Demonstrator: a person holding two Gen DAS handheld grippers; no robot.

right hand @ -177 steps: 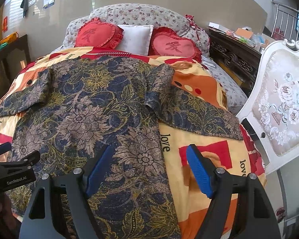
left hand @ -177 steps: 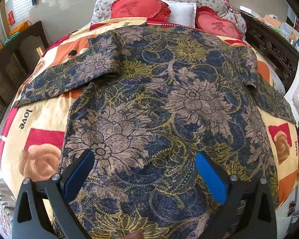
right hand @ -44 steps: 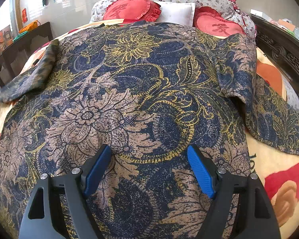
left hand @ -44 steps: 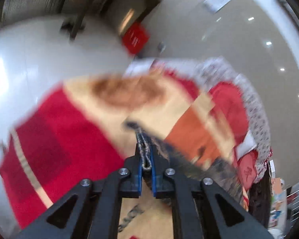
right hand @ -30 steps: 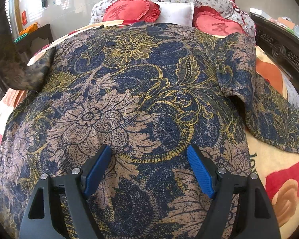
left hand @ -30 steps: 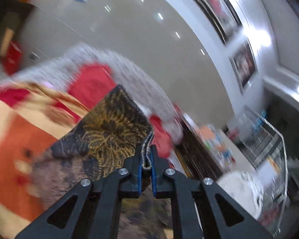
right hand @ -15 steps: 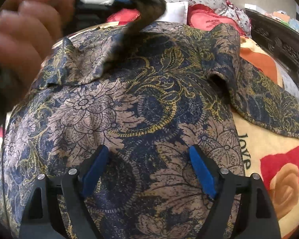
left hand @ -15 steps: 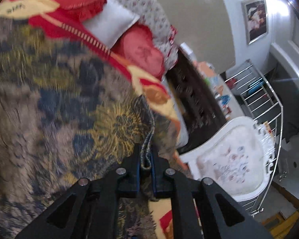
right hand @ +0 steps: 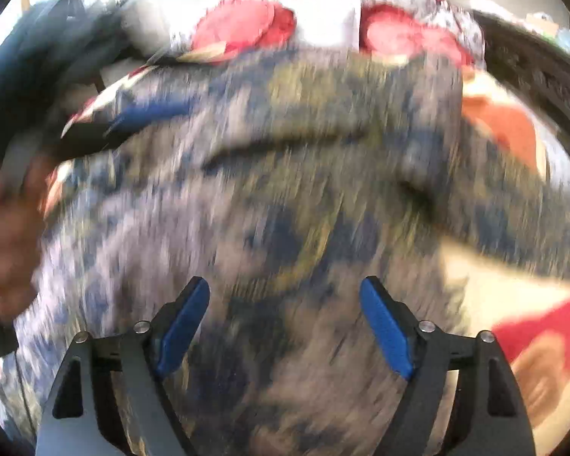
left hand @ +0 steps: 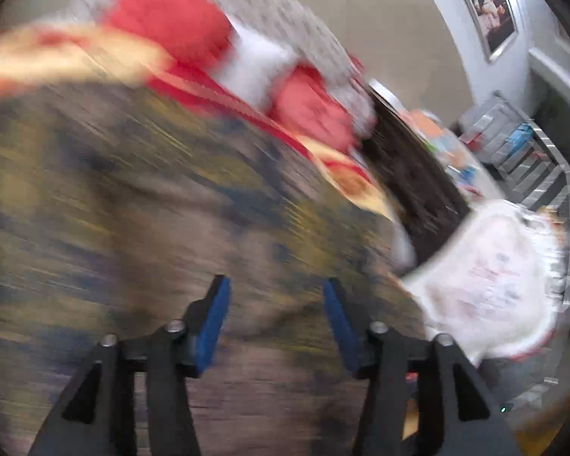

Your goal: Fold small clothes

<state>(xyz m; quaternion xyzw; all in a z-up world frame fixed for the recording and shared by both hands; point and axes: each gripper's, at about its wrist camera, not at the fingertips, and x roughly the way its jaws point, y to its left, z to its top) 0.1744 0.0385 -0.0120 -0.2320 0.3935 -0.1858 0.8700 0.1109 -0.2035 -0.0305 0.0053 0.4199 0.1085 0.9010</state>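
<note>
A dark blue, gold and tan floral shirt (right hand: 304, 190) lies spread on the bed and fills both blurred views; it also shows in the left wrist view (left hand: 152, 209). Its left sleeve lies folded across the body, with a dark fold edge (right hand: 285, 144). My left gripper (left hand: 275, 304) is open and empty just above the cloth; it also shows at the left of the right wrist view (right hand: 133, 125). My right gripper (right hand: 285, 307) is open and empty over the lower body of the shirt.
Red heart cushions (right hand: 243, 26) and a white pillow (right hand: 326, 22) lie at the head of the bed. A dark carved bedside cabinet (left hand: 410, 182) and a white upholstered chair (left hand: 494, 277) stand to the right. A yellow and red blanket (right hand: 513, 304) covers the bed.
My left gripper has opened and let go of the sleeve it carried across the shirt; the sleeve now lies on the body. Both cameras are moving fast. My right gripper stays open.
</note>
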